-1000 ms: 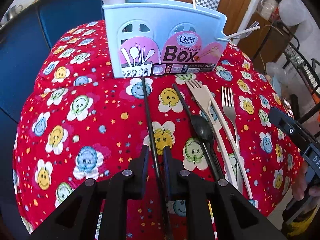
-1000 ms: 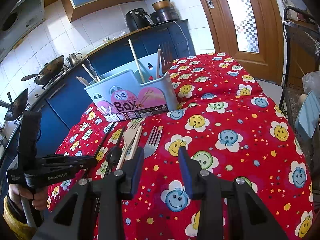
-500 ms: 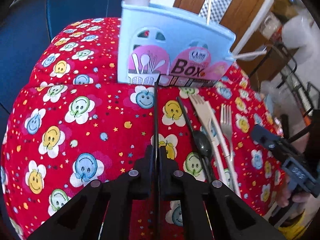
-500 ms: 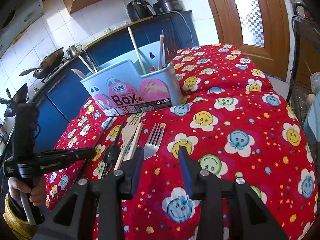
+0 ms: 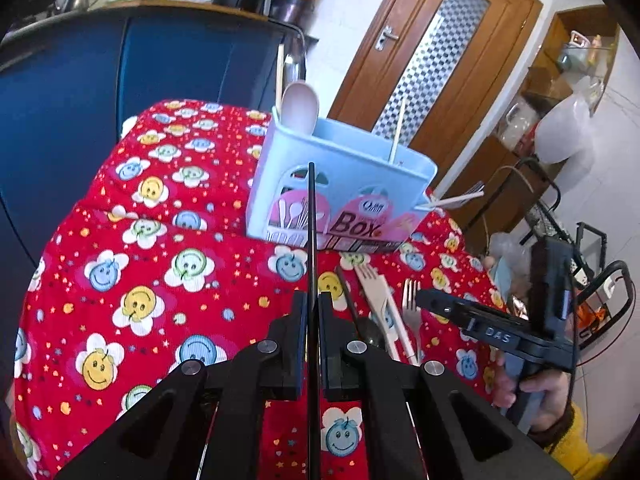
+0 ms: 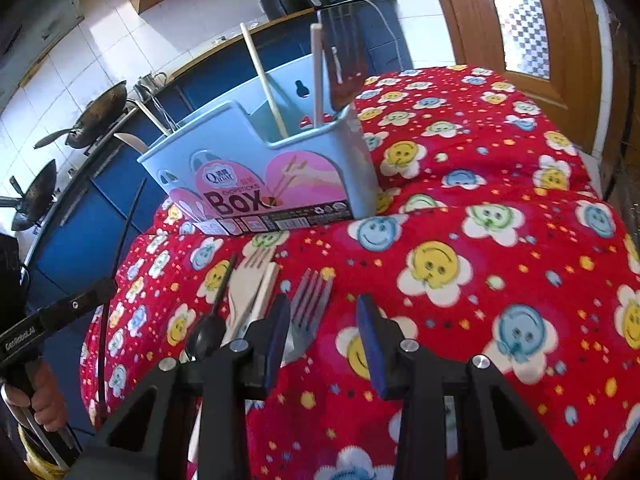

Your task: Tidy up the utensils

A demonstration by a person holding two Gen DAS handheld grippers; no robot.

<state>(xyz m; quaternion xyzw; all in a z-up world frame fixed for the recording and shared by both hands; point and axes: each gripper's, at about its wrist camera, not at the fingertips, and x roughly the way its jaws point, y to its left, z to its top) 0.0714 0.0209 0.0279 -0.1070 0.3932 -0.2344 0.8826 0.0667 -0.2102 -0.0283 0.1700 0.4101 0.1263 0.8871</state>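
Left gripper (image 5: 313, 312) is clamped on a black chopstick (image 5: 311, 240) — jaws pressed together around it, the stick running straight out ahead between the pads, lifted off the cloth. In the left wrist view its tip lines up over the front of the blue box (image 5: 340, 184); whether it touches the box I can't tell. From the right wrist view the same chopstick (image 6: 120, 264) slants up in the air to the left of the box (image 6: 256, 168), clear of the table.

Right gripper (image 6: 324, 320) has its jaws spread, nothing between them, hovering low over the red cloth (image 6: 480, 240) just beside a metal fork (image 6: 308, 312).

Still lying on the cloth in front of the box: black spoon (image 6: 206, 332), wooden fork (image 6: 248, 280), a pale chopstick (image 6: 262, 300) beside it, and the metal fork — all close together, side by side.

Box stands upright at the back of the table and already holds a pink spoon (image 5: 300, 106), two pale chopsticks (image 6: 264, 80) and a dark utensil; a white fork (image 5: 456, 198) pokes out its right side.
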